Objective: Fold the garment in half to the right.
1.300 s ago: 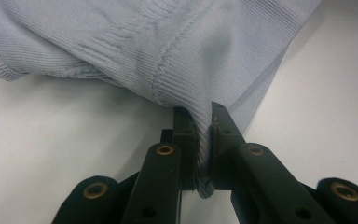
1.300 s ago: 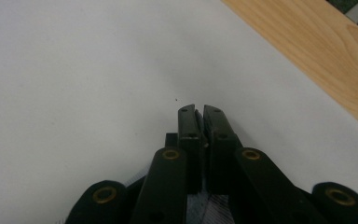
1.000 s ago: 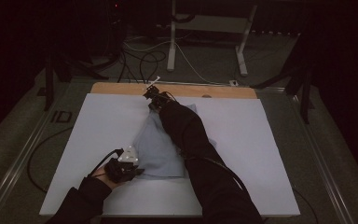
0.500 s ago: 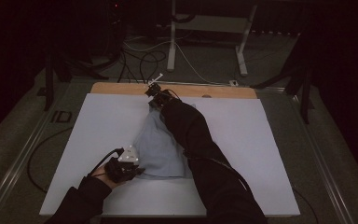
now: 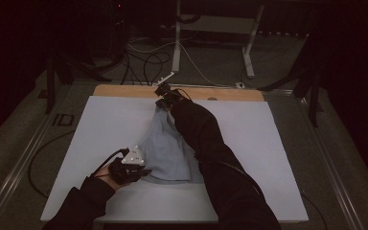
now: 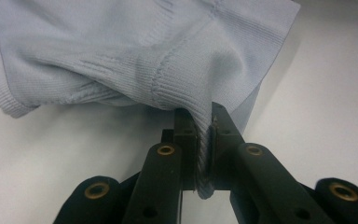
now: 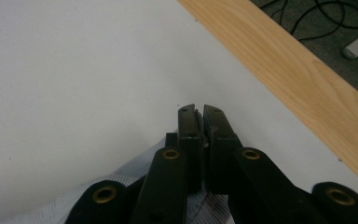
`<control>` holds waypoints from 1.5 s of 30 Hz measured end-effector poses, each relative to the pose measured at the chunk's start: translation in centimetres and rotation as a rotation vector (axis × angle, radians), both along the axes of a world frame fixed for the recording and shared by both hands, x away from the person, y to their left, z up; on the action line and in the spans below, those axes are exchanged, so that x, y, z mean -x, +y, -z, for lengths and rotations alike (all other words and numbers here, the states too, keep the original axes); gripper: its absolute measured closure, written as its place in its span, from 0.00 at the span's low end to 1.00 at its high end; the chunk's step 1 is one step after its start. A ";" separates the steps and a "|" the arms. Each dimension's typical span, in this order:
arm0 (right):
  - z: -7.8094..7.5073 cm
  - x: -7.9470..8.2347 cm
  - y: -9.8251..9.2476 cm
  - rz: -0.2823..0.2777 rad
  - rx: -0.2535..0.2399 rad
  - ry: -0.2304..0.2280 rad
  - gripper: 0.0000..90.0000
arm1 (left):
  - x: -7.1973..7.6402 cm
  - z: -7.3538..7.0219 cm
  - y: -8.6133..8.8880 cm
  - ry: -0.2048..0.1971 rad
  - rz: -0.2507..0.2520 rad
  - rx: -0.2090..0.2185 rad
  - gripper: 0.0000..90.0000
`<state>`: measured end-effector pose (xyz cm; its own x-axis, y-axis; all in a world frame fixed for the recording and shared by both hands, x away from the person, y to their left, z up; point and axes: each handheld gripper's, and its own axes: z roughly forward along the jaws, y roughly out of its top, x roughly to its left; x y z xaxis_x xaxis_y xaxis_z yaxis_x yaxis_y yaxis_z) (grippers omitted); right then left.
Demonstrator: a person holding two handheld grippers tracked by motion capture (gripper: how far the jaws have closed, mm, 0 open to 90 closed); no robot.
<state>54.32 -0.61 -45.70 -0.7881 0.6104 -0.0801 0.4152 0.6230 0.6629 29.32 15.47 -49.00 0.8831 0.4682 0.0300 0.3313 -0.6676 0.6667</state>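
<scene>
The room beyond the table is nearly black in the high view, so the stands and boxes at the far side are hard to make out; only a pale metal frame and some cables on the grey floor show clearly. The person's dark right sleeve lies across the middle of the pale blue knitted garment and hides much of its right half; the left sleeve is cut off at the bottom edge.

The garment rests on the white table top, stretched from near the front edge toward the far side, narrowing as it goes; a strip of bare wood runs along the table's far edge.

The left gripper sits at the garment's near left corner; in the left gripper view its jaws are nearly together, pinching a ribbed hem of the garment between them, the cloth bunching up and spreading beyond the left gripper.

The right gripper is at the garment's far tip, close to the wooden strip; in the right gripper view its jaws stand almost closed with only a thin slit between them; a fold of the garment shows under and beside the right gripper, but whether the cloth is actually pinched at the tips I cannot tell; past them lie bare white table, the wooden strip and a cable on the floor.
</scene>
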 end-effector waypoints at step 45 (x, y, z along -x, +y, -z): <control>-4.7 1.8 -8.3 0.057 -0.073 -0.081 0.97 | -0.6 -4.5 -6.3 -0.101 0.173 -0.091 0.95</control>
<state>52.54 -8.89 -40.98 -0.7447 0.6606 -0.0955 0.3918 0.5484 0.7388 29.87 9.15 -44.46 0.9404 0.3017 0.1571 0.1418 -0.7674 0.6253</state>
